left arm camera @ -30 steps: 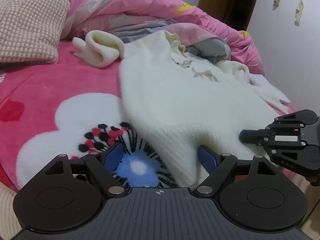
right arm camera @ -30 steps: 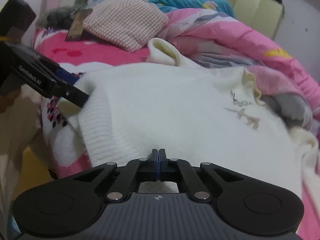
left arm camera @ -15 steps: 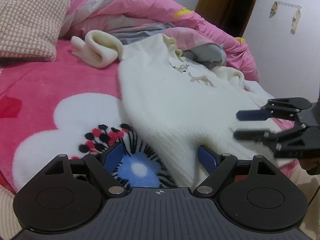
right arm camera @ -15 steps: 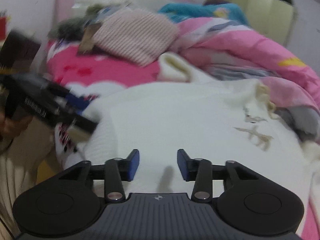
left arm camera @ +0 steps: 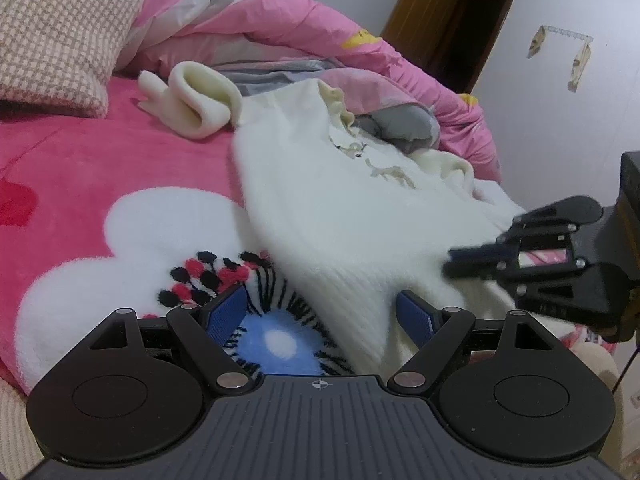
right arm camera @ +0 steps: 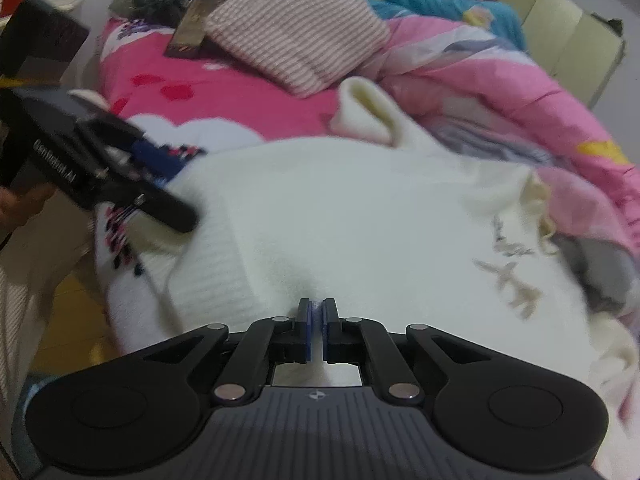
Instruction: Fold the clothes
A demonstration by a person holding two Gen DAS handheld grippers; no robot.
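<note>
**Hem pinched, sweater flat on the bed**

While my left gripper (left arm camera: pixel 320 312) sits spread wide at the ribbed hem corner, my right gripper (right arm camera: pixel 317 326) is pinched onto the white sweater (right arm camera: pixel 360 216), which lies across the pink blanket (left arm camera: pixel 100 152). The left tool's side lettering is too blurred to read.

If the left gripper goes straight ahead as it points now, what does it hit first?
Likely the ribbed hem of the white sweater, lying between the open fingers of the left gripper; depth is uncertain.
</note>
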